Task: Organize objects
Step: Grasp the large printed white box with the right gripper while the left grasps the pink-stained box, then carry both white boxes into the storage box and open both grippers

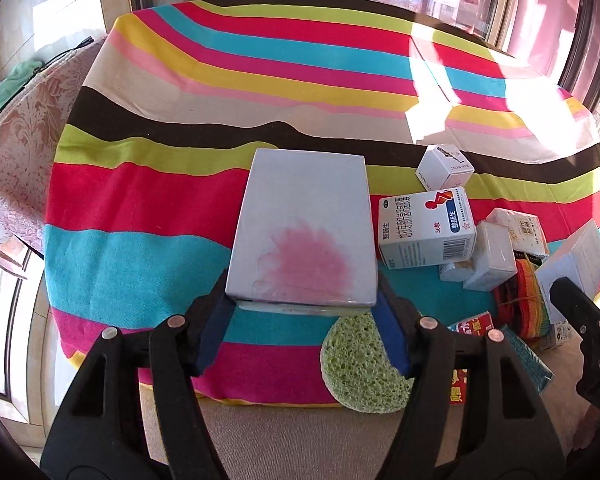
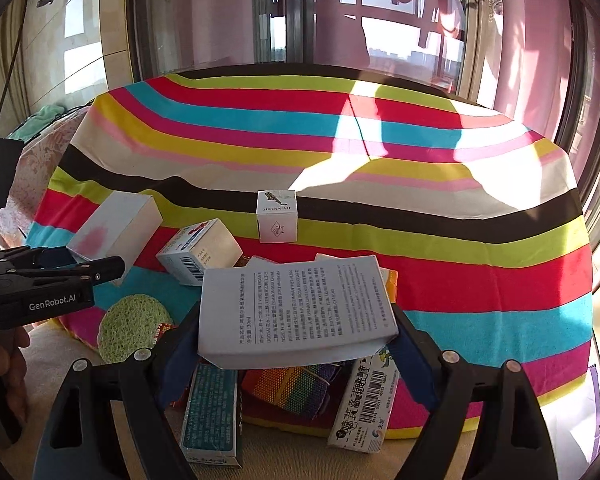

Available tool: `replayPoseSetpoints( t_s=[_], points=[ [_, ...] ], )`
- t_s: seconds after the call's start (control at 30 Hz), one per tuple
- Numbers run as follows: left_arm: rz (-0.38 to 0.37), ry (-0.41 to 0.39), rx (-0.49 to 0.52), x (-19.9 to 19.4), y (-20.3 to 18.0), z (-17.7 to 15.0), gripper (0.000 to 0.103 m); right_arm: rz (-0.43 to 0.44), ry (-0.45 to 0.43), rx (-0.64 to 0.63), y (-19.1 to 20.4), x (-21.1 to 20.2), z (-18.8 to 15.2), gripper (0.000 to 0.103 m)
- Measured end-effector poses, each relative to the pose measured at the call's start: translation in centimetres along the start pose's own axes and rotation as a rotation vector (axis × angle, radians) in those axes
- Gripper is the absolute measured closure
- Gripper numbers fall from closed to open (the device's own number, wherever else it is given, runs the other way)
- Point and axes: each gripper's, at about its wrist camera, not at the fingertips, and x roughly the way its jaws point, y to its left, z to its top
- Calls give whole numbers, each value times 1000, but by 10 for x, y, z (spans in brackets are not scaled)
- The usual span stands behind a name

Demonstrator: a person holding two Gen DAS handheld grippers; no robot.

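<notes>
1. While clamped on the near end of a white rectangular cardboard box with a pink blotch (image 1: 302,228), left hand-held gripper (image 1: 306,320) half spread, blue pads pressed on both sides; box raised over the striped, many-coloured cloth (image 1: 180,208) on the tabletop.
2. Just under that box's near edge: round green porous sponge (image 1: 360,368), at the cloth's border.
3. Right of the held box: white-and-blue medicine carton with red logo (image 1: 428,228) lying on its side; behind it, small white cube carton (image 1: 444,168); further right, a cluster of small white packets, touching one another.
4. Far right of the left wrist view: right hand-held gripper's black finger seen against a white box.
5. From the right wrist view: right hand-held gripper (image 2: 296,344) set wide, pads tight on a flat white cardboard box printed with black text (image 2: 296,304), held tilted above the pile.
6. Below it: rainbow woven pouch (image 2: 292,388), teal oblong box (image 2: 212,412), white carton with barcode (image 2: 364,404), close together at the cloth's near edge.
7. At left there: left hand-held gripper with the blotched box.
</notes>
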Motion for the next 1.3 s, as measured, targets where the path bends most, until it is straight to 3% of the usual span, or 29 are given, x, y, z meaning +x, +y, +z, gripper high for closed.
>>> replayPoseSetpoints(
  t_s=[0.27,0.7,1.3],
  points=[
    [-39,-56,3,-28,-30,-15,34,-53,-25,53,-16,-25,-16,17],
    [-244,-55,106,-49,-100,-35,34,-203,-3,214,-83,-65,-54,17],
    [-536,77,283,-40,-224,-53,34,-507,110,483,-196,-99,-128,17]
  ],
)
